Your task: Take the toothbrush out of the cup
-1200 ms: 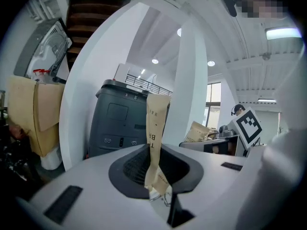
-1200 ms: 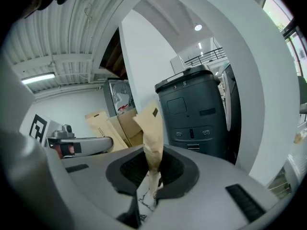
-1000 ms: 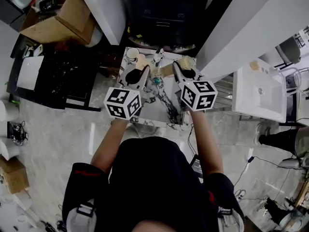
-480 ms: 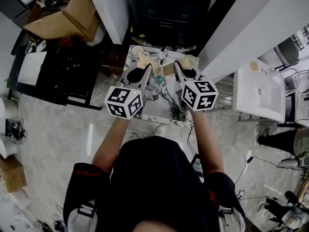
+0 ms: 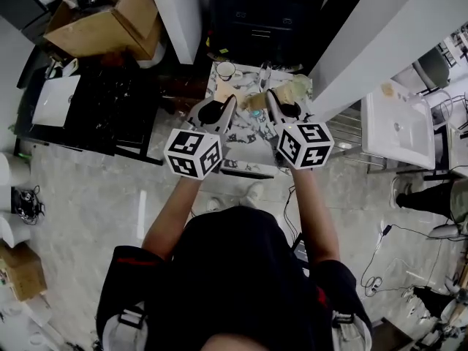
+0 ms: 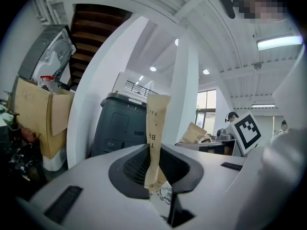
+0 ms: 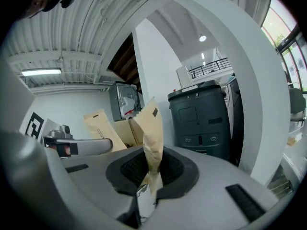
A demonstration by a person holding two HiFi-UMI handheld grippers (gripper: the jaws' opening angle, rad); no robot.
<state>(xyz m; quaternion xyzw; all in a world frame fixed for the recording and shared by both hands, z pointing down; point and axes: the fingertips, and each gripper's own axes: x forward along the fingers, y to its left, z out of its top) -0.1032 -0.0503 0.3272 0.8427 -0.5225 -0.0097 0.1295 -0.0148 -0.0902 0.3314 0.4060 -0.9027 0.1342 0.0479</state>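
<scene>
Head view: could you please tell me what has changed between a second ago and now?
The left gripper and right gripper seem to have drawn back a little. They now hang over the near part of the marble table rather than its middle. Nothing was taken or let go: their jaws stay shut on the left paper packet and right paper packet. The white cup has not moved.

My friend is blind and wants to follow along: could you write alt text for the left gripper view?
The left claw pinches a tan paper packet that stands upright between its jaws. Behind it are a dark grey cabinet, a white pillar and, at the left, a cardboard box.
</scene>
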